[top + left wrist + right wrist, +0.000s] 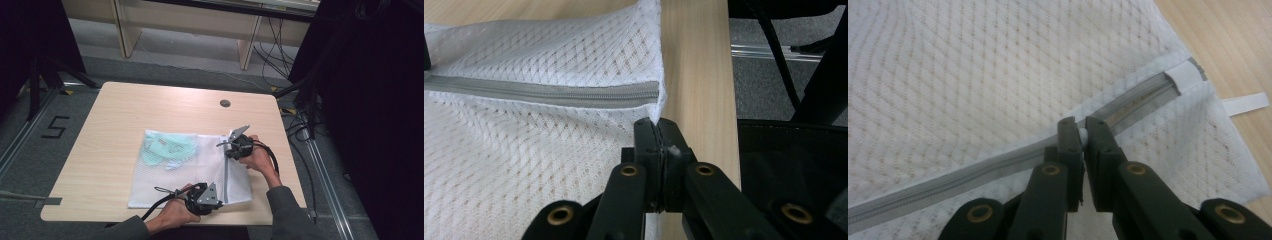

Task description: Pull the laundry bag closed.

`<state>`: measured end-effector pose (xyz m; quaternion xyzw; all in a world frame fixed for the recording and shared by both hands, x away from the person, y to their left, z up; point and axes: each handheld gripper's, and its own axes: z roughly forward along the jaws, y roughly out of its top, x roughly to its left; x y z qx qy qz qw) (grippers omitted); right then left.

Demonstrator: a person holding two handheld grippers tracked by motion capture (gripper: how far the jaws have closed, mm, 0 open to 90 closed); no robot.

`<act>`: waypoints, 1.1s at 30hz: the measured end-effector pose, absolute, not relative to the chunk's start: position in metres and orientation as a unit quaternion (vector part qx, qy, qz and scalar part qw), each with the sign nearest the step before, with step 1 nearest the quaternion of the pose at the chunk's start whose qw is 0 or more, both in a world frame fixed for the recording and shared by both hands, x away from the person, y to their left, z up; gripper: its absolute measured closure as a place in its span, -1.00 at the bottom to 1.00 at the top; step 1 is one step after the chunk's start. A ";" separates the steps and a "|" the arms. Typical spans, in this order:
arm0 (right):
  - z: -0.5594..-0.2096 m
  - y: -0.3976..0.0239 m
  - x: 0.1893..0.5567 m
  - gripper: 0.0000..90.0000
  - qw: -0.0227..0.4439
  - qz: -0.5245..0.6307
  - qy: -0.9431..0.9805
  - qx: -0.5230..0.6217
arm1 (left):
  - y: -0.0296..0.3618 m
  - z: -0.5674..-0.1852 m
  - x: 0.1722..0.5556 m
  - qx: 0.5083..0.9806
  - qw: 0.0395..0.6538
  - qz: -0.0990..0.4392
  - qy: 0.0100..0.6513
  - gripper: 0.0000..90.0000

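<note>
I work a white mesh bag that lies flat on the table, with a pale green garment inside toward its far left corner. My left gripper has its jaws pressed together on the bag's edge just below the near end of the grey zipper, anchoring the fabric. My right gripper pinches a small white piece at the zipper line, which I take for the slider pull, near the far end where a white tab sticks out. To do this well, I judge I should keep the left grip firm and low so the bag stays taut, and draw the pull straight along the zipper, not upward, so the mesh does not bunch or catch in the teeth. The high view gives the whole layout: both hands at the bag's right side, the garment well away from the zipper. The left gripper view shows how close to the table's edge my anchor sits; the right gripper view shows the white piece between the jaws.
</note>
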<state>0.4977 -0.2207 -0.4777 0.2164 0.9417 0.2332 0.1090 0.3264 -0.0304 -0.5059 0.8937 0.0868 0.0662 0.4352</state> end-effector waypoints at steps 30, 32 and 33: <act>-0.478 -0.220 0.521 0.93 0.132 0.233 0.941 0.206 | -0.031 -0.507 0.327 0.893 0.437 0.060 0.089 0.97; -0.477 -0.220 0.521 0.93 0.129 0.233 0.941 0.209 | -0.031 -0.507 0.327 0.892 0.437 0.062 0.092 0.97; -0.478 -0.220 0.522 0.93 0.127 0.234 0.941 0.207 | -0.030 -0.507 0.327 0.892 0.438 0.058 0.093 0.97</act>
